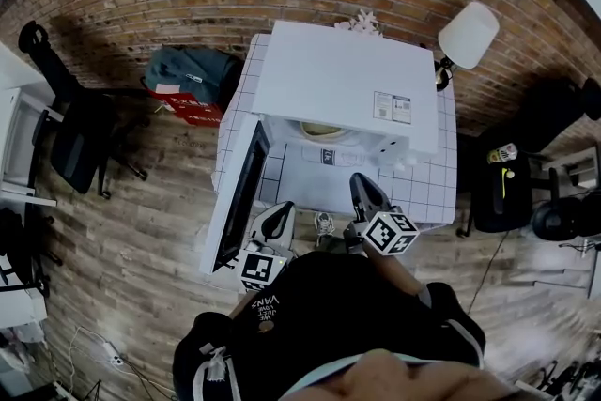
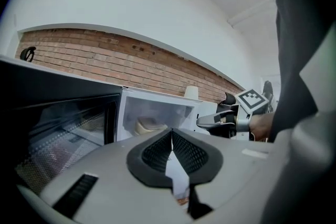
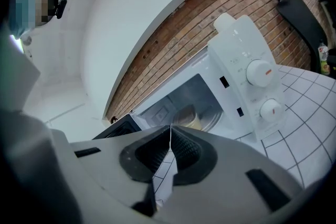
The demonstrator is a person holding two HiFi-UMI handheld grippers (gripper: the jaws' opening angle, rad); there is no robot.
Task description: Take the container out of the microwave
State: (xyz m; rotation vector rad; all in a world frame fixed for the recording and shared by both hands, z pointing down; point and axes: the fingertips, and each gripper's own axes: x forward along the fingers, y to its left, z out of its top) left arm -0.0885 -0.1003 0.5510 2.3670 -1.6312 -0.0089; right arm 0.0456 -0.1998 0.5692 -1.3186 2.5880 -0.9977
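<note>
Right gripper (image 3: 170,129), jaws together and empty, points at the container (image 3: 191,119) inside the open microwave (image 3: 239,50).

My left gripper (image 2: 171,135): jaws closed tip to tip, nothing between the pads. My right gripper (image 3: 170,132): same, jaws together, empty. I hold both pointing forward, close to level, tips dipped slightly. From the head view they sit side by side and apart, the right one reaching further ahead. My right hand (image 2: 261,126) grips just behind its marker cube (image 2: 251,100).
</note>
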